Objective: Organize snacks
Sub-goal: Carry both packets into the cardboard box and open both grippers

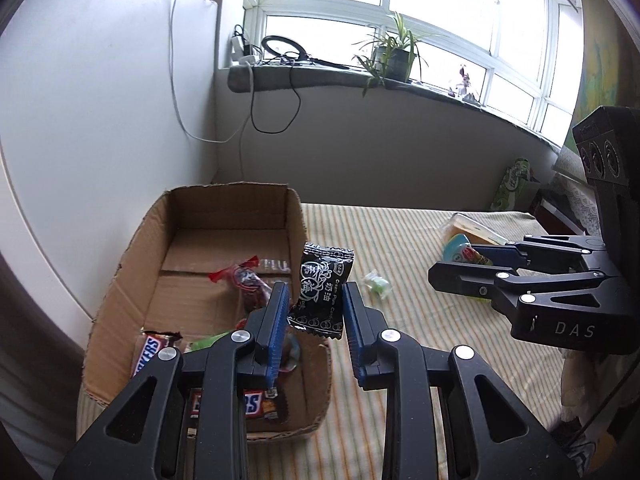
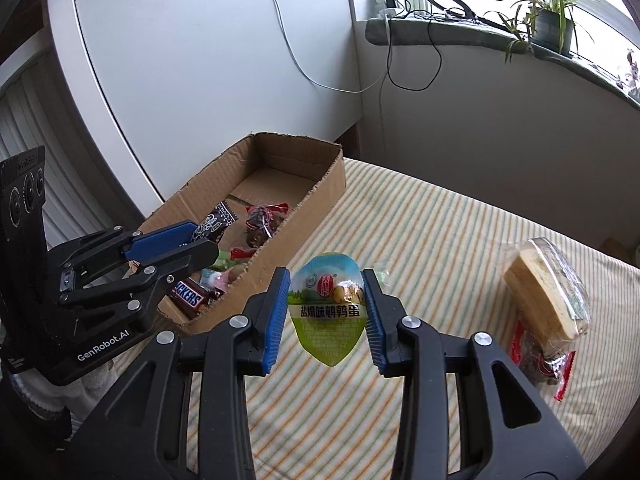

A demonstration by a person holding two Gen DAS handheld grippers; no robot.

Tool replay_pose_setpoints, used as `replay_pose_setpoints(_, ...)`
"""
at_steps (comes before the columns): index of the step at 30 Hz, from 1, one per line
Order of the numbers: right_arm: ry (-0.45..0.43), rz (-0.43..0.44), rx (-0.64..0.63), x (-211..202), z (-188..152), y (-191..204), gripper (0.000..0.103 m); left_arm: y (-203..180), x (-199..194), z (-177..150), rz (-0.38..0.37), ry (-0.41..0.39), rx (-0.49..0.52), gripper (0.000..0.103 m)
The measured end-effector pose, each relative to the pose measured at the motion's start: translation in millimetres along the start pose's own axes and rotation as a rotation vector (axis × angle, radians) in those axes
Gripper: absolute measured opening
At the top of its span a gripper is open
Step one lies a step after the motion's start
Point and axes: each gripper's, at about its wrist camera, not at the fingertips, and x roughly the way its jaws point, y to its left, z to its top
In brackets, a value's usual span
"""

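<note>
An open cardboard box [image 1: 120, 280] stands on the striped cloth at the left and holds Snickers bars [image 1: 150, 354], a red-wrapped snack [image 1: 244, 280] and other sweets. My left gripper [image 1: 316, 300] hangs over the box's right wall. A black plum candy packet [image 1: 320, 292] sits between its fingers, touching the left pad, with a gap at the right pad. My right gripper [image 2: 326, 310] is shut on a green egg snack packet [image 2: 328, 312] above the cloth, right of the box [image 2: 320, 188]. The left gripper [image 2: 196, 240] shows over the box in the right wrist view.
A small green candy [image 1: 376, 284] lies on the cloth right of the box. A wrapped sandwich cake [image 2: 548, 292] and a red packet [image 2: 540, 364] lie at the right. A white cabinet [image 1: 100, 120] stands behind the box. A windowsill with a plant [image 1: 396, 56] and cables runs behind.
</note>
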Motion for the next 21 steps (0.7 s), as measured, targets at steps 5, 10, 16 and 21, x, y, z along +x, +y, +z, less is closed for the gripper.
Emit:
replay_pose_setpoints(5, 0.009, 0.028, -0.023, 16.6, 11.8, 18.7, 0.037, 19.1, -0.6, -5.4, 0.032, 0.006, -0.021, 0.026)
replay_pose_setpoints(10, 0.018, 0.050, -0.040, 33.3, 22.6, 34.7, 0.037, 35.7, -0.1, -7.8, 0.057, 0.009, -0.043, 0.026)
replay_pose_setpoints(16, 0.031, 0.066, -0.068, 47.8, 29.9, 55.0, 0.038, 52.3, 0.7, -10.1, 0.073, 0.016, -0.066, 0.026)
replay_pose_setpoints(21, 0.047, 0.085, -0.082, 58.5, 32.2, 66.7, 0.038, 63.9, -1.3, -12.1, 0.081, 0.018, -0.082, 0.026)
